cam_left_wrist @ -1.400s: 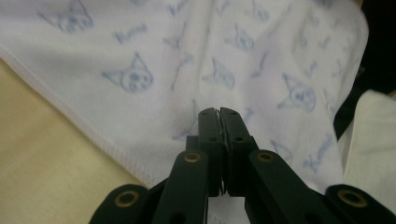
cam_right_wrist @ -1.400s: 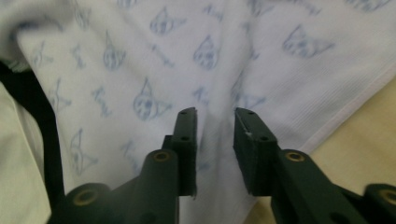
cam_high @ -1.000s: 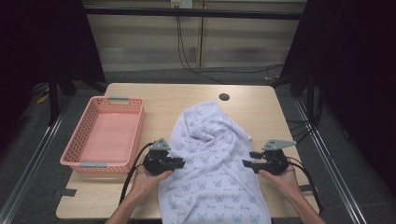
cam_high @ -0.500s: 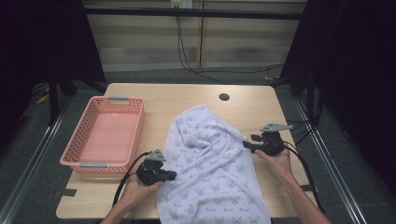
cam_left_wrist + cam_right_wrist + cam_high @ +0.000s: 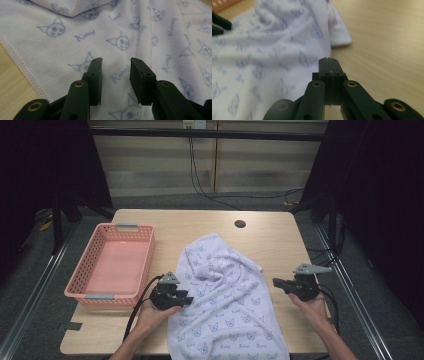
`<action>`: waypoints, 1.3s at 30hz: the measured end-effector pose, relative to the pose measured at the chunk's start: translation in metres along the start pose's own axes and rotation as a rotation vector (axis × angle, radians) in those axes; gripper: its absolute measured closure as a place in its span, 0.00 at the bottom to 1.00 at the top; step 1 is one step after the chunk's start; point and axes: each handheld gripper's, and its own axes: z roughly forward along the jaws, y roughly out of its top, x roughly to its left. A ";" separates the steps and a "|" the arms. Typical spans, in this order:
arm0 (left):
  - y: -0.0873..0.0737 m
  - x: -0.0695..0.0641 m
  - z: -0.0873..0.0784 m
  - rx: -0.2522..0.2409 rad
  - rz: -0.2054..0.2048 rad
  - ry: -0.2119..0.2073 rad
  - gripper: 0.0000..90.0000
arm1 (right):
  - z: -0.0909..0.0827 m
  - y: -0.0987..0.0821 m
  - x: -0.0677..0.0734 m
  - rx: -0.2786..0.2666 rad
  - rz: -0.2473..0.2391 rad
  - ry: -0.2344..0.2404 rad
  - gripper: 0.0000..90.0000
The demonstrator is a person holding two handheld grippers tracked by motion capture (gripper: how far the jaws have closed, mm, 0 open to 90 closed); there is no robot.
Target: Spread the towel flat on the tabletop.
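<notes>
While the left gripper [image 5: 115, 62] gapes over the white cat-print cloth [image 5: 225, 300], bite near its hem; the right gripper [image 5: 328, 60] (jaws closed, empty) waits.

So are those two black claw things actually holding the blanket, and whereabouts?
Nothing is held. The left gripper has its jaws open over the blanket near its left edge; the right gripper is shut on nothing, beside the blanket's right edge.

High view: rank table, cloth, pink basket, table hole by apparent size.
1. Table
2. Cloth, though part runs off the bottom of the frame
3. Pink basket, clearly smaller than the cloth
4. Table hole, by far the smallest
</notes>
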 end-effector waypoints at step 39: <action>-0.016 -0.041 -0.023 0.034 0.037 -0.132 0.72 | -0.051 -0.037 0.040 0.055 -0.047 0.077 0.72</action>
